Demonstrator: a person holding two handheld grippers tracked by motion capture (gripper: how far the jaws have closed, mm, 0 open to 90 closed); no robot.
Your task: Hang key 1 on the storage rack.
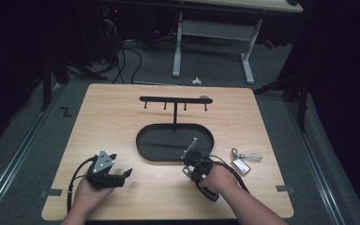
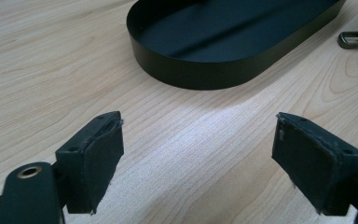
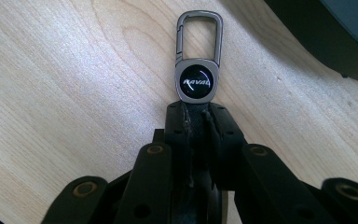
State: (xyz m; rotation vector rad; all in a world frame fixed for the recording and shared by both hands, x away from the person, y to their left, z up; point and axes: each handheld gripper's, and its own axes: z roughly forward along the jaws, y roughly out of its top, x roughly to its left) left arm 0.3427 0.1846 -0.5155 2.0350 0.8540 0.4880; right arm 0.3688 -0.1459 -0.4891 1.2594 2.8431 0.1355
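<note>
Broadly, the wooden table (image 1: 122,117) carries everything, with a black key stand at its middle: an oval tray (image 1: 159,140) from which a thin post rises to a crossbar (image 1: 174,99) with small hooks, seen toward twelve o'clock on the table in the high view. The left tongs (image 1: 122,177) lie low over the wood at about seven o'clock from the tray, held in the person's left hand (image 1: 91,192); the left gripper view shows their two padded jaws standing wide apart with bare wood between them and the tray wall ahead at about one o'clock. The right tongs (image 1: 191,151) sit at the tray's five o'clock edge, in the person's right hand (image 1: 220,180). In the right gripper view their jaws are pressed together on a keychain (image 3: 194,81): a grey metal carabiner clip with a round black emblem, sticking out past the jaw tips toward twelve o'clock above the wood, the tray's dark rim at about two o'clock from it. What exactly the pads pinch below the emblem is hidden, perhaps a strap. A second keychain (image 1: 242,162), with a clip and a small rectangular tag, lies flat on the table at about three o'clock from the right tongs, apart from them
</note>
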